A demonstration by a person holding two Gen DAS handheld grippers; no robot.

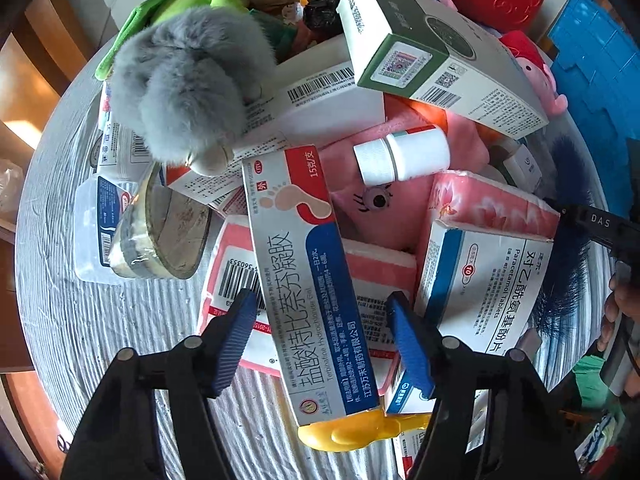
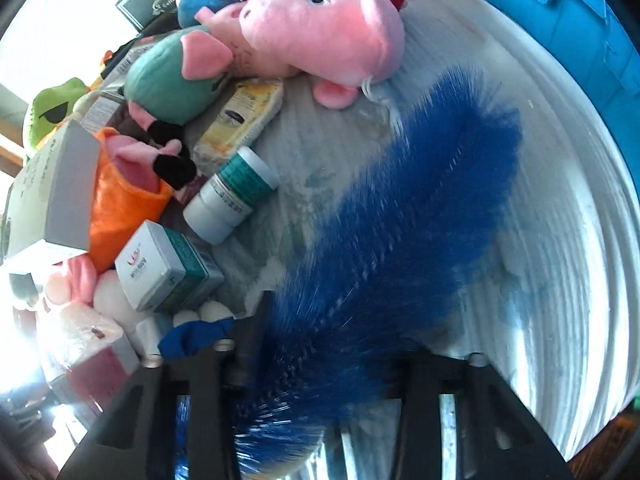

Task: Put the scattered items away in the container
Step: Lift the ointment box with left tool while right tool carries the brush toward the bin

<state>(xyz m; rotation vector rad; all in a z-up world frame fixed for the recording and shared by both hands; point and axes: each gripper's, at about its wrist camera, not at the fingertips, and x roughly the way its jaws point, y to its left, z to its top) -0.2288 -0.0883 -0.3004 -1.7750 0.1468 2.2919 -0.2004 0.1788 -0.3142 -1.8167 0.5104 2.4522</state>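
Note:
A round white tub (image 1: 68, 312) holds a heap of items. My left gripper (image 1: 324, 340) is open, its blue pads (image 1: 412, 348) on either side of a long blue-and-white foot-cream box (image 1: 304, 272), not closed on it. A yellow plastic piece (image 1: 352, 428) lies under the box's near end. My right gripper (image 2: 320, 368) is shut on a fluffy blue fur tail (image 2: 400, 240) that hangs over the tub wall (image 2: 560, 280); the tail also shows in the left wrist view (image 1: 568, 264), with the right gripper (image 1: 600, 224) beside it.
The heap holds a grey fur ball (image 1: 188, 88), white pill bottle (image 1: 404, 156), paracetamol box (image 1: 480, 280), tape roll (image 1: 168, 232), green-edged carton (image 1: 432, 52), pink pig plush (image 2: 320, 32), green-labelled bottle (image 2: 232, 196). A blue crate (image 1: 596, 92) stands outside the tub.

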